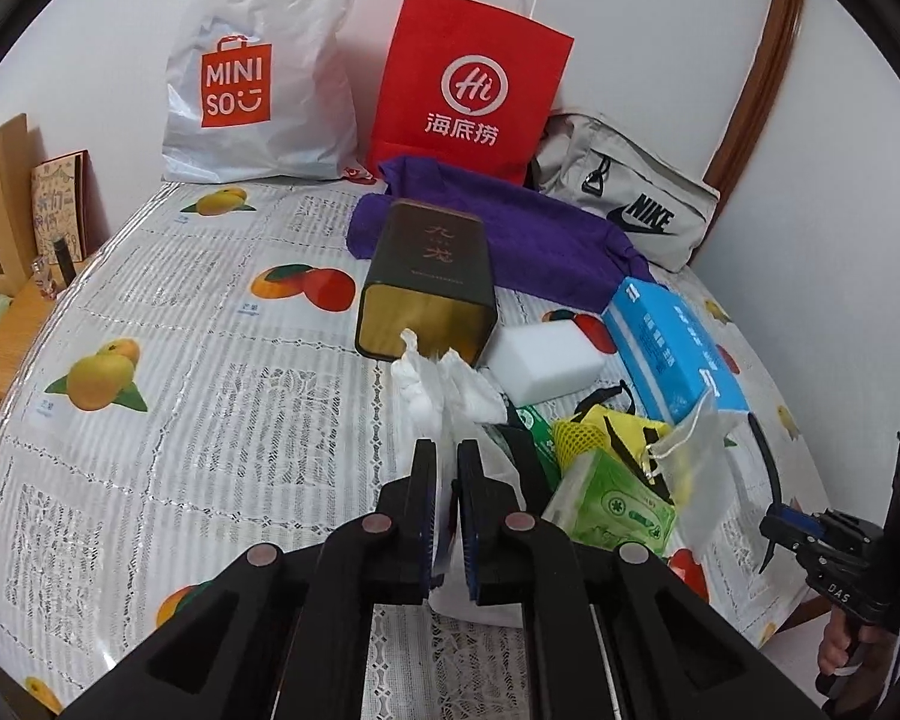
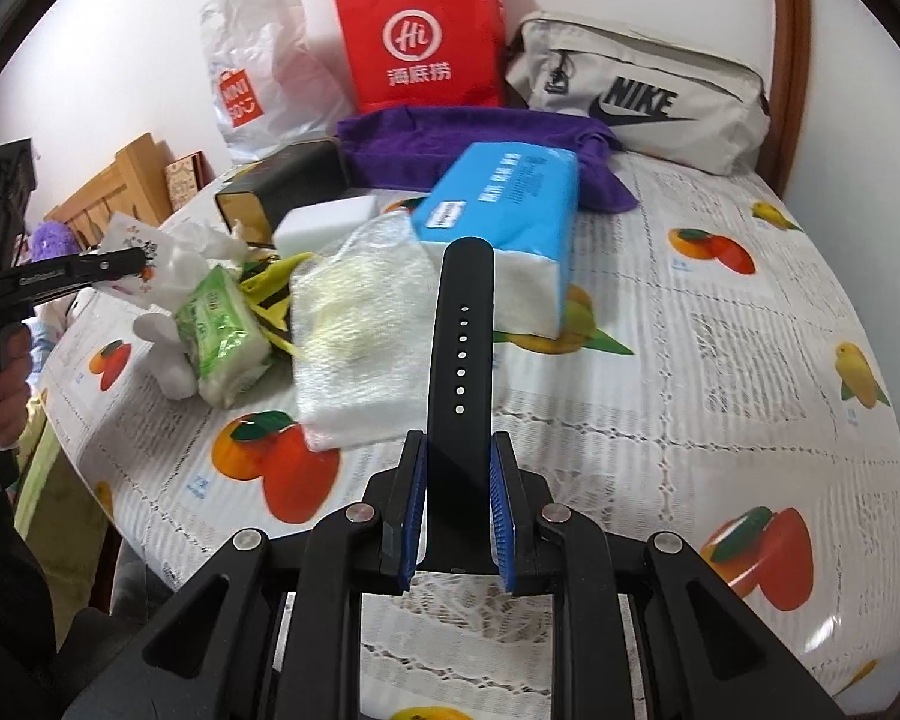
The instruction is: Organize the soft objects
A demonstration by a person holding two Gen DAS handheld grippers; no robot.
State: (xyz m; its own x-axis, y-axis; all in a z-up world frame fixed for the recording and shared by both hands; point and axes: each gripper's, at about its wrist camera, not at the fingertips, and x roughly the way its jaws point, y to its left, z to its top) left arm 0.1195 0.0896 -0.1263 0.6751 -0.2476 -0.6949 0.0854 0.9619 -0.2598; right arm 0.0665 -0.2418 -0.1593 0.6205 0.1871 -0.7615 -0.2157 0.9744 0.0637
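L: my left gripper (image 1: 446,468) pinches the white plastic bag (image 1: 450,396) | R: my right gripper (image 2: 457,462) clamps the black watch strap (image 2: 459,354), long axis pointing away | far: soft pile left of strap, nearer my left hand.

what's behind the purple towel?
Behind the purple towel, against the wall: a red paper bag and a grey Nike pouch. The towel covers the red bag's bottom edge and part of the pouch's lower front; anything between them is hidden.
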